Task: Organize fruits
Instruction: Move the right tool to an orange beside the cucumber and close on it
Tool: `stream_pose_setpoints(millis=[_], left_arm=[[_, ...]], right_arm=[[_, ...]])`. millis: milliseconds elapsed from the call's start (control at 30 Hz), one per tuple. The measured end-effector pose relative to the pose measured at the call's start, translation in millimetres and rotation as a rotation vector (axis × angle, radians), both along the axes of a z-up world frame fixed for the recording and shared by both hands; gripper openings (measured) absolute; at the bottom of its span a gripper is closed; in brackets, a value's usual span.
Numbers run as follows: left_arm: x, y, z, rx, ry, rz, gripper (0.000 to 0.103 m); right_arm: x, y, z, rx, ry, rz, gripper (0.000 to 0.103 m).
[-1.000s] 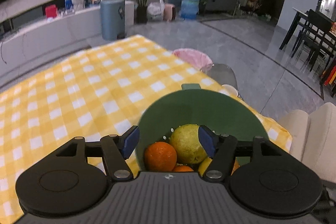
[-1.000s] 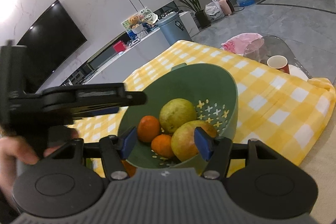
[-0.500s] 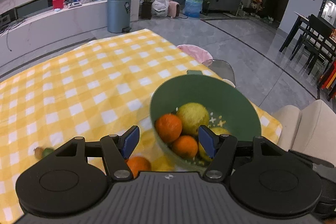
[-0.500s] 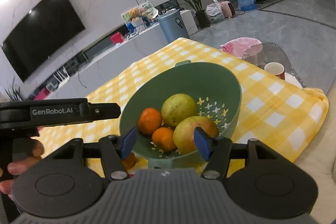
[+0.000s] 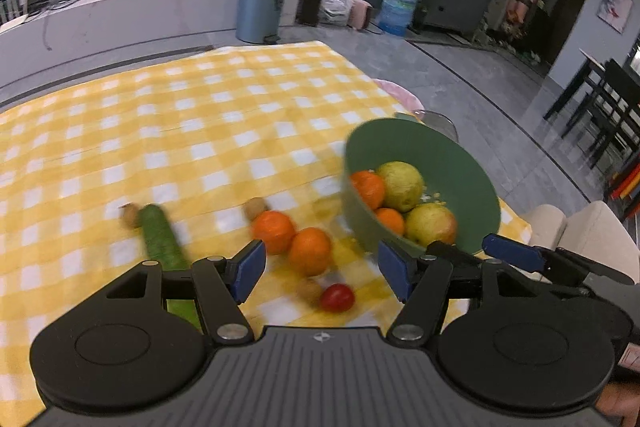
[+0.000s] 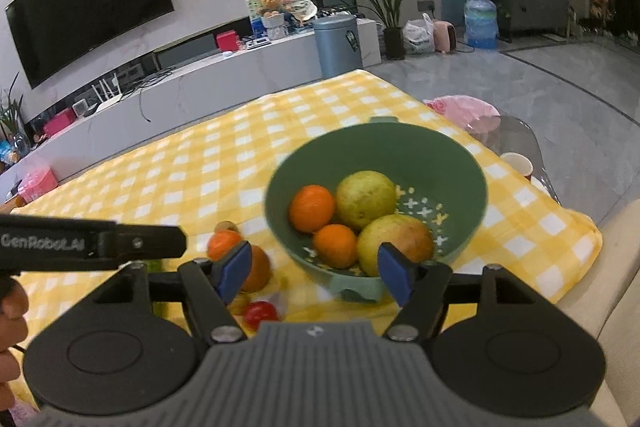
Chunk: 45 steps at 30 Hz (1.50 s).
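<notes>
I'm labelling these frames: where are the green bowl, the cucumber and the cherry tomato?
green bowl [image 6: 440, 155]: right wrist view, bare inner wall.
cucumber [image 5: 160, 237]: left wrist view, middle of its length.
cherry tomato [image 5: 337, 297]: left wrist view, centre of its red skin.
</notes>
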<state>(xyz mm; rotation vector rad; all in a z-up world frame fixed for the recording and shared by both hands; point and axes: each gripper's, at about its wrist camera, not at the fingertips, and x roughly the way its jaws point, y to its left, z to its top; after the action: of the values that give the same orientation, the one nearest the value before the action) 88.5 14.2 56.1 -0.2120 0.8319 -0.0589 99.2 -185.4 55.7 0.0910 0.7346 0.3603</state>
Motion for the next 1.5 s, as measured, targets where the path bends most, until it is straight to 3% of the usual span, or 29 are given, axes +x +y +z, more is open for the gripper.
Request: stream_pose_setpoints(millis=[267,500,600,667,733,867,1000,1100,1200,1367,1500], left_arm=[[-31,62,-2,-0.029,0.042,0.182,0.075],[-57,120,-32,-0.094,0.100,0.344,0.074],[-62,137,-47,-0.133,0.137,0.383,0.074],[-64,146,-55,-0.158,0.150,0.393,0.074],[-66,152,-60,-0.180,0.163,0.403,0.074],[-64,158,-68,-0.215,0.180,0.409,0.074],[-60,157,-72,-0.222,0.192,0.386,0.074],[-60,153,-70,-0.212,0.183,0.379,0.074],[-59,149,-66,-0.199,0.165,0.367,0.074],[-58,148,-66,-0.211,0.164,0.356,0.074],[-56,149,-68,-0.216,0.170,0.358,0.074]], right_arm=[[-20,28,10,-0.014,-0.015,0.002,0.067],[-25,55,6,-0.019,0.007,0.014,0.065],[-26,66,-3,0.004,0.040,0.040,0.056],[-26,75,-12,0.018,0.069,0.074,0.033],[-28,84,-23,0.014,0.080,0.074,0.030],[-29,92,-38,0.002,0.052,0.044,0.031],[-22,94,-51,-0.028,-0.033,0.004,0.033],[-11,100,-62,-0.090,-0.068,0.040,0.037],[-3,109,-72,-0.178,-0.096,0.037,0.051],[20,121,-90,-0.222,-0.026,0.060,0.053],[32,130,-98,-0.279,-0.029,0.063,0.055]])
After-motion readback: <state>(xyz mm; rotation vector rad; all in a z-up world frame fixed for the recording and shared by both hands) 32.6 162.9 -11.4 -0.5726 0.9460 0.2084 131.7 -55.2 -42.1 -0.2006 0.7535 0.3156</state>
